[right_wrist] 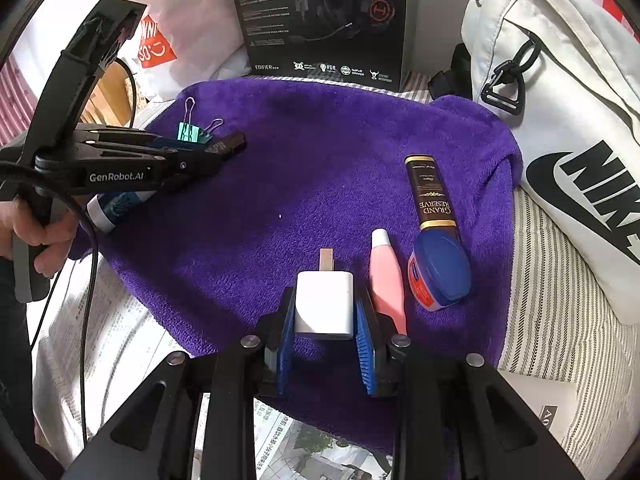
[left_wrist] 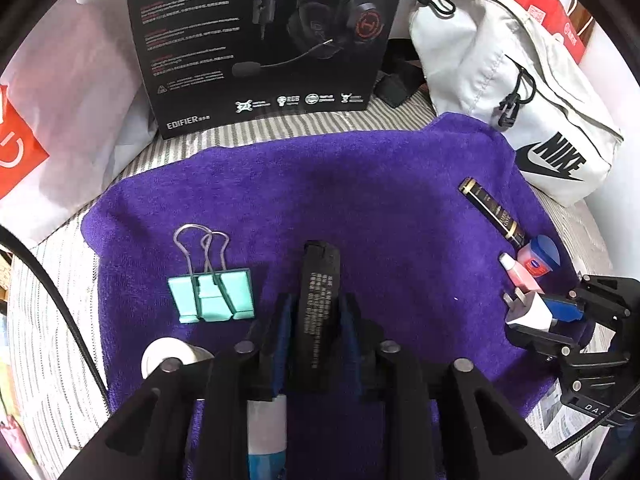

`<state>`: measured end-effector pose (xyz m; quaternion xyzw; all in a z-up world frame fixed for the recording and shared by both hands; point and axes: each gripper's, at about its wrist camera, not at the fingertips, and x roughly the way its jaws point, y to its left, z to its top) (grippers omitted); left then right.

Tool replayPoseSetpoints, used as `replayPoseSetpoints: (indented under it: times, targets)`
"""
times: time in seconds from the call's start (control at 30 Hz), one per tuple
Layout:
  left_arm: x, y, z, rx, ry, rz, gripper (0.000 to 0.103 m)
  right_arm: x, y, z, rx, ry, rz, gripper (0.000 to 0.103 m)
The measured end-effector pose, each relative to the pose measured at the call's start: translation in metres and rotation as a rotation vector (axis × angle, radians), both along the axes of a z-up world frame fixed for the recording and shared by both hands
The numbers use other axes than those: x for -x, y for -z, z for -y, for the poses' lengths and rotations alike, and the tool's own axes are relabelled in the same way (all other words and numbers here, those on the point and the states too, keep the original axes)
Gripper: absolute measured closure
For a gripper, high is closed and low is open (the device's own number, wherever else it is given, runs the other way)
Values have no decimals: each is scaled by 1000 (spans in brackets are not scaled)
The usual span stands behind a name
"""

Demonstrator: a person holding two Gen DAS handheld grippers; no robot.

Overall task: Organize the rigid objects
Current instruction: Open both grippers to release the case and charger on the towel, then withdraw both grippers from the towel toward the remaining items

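A purple towel [left_wrist: 360, 184] holds the objects. My left gripper [left_wrist: 318, 320] points down at a black bar with white print [left_wrist: 320, 280]. The bar lies on the towel between the blue pads [left_wrist: 285, 320], which stand just off its sides. A teal binder clip [left_wrist: 212, 296] lies to its left. My right gripper [right_wrist: 325, 316] is shut on a white plug charger [right_wrist: 325, 304], prongs forward. Beside it lie a pink tube [right_wrist: 386, 276], a blue-lidded jar [right_wrist: 440, 272] and a dark "Grand Reserve" tube [right_wrist: 430, 192]. In the right wrist view the left gripper [right_wrist: 224, 146] is at the towel's left.
A black headset box [left_wrist: 260, 40] stands behind the towel, and a white Nike bag [left_wrist: 520, 92] lies at the right. A white tape roll [left_wrist: 168, 354] and a white-and-blue tube [left_wrist: 266, 420] lie under the left gripper. Striped bedding, newspaper [right_wrist: 280, 440] and plastic bags surround the towel.
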<state>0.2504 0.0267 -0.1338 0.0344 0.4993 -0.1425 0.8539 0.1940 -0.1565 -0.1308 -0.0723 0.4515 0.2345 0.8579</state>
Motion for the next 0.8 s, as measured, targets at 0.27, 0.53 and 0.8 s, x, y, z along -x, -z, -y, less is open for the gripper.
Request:
replayPoseSetpoints:
  times: [0.27,0.53,0.8]
  targets:
    - [4,-1,11,-38,14,-9,58,1,-2,7,-28,2,-36,64]
    - [9,-12,11,-16,-2,-3,57,18,-19,17,-45,34,-9,63]
    - [33,-38,18,-23,15,54,57,50,-39,37,-78,103,23,61]
